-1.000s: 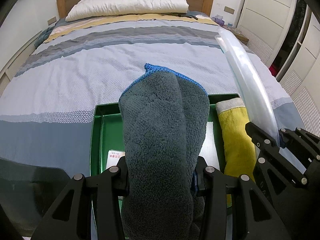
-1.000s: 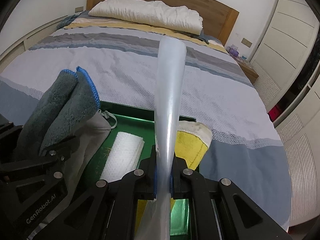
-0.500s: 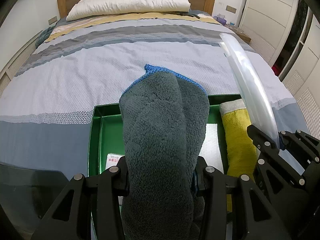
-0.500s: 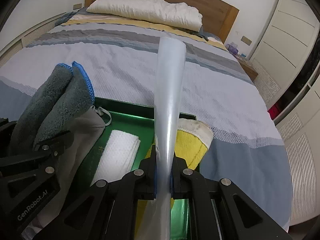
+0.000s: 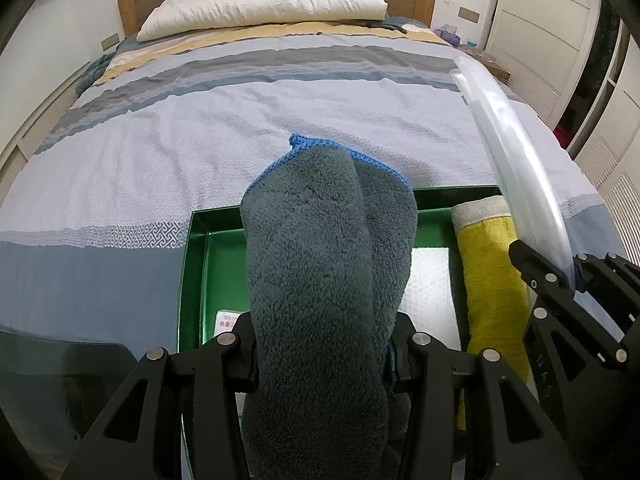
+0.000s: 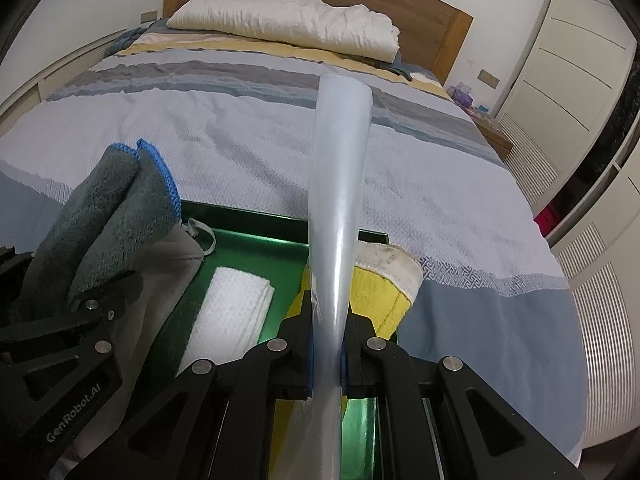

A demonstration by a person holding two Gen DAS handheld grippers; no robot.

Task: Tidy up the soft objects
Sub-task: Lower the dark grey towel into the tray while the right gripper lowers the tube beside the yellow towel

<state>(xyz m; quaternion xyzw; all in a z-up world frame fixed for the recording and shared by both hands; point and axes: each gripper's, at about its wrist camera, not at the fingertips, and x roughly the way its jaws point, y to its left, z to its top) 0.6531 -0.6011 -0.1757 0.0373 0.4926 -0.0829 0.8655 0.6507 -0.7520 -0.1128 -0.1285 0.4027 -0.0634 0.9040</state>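
Grey fleecy towel with blue stitched edge (image 5: 324, 264), folded double, clamped upright in left hand-held gripper (image 5: 322, 354) above green tray (image 5: 192, 264) (on bed); clear plastic bag (image 6: 338, 208) pinched in right hand-held gripper (image 6: 326, 354).

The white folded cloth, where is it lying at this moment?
The white cloth lies flat on the floor of the green tray on the bed, between the grey towel on its left and the yellow towel on its right in the right wrist view.
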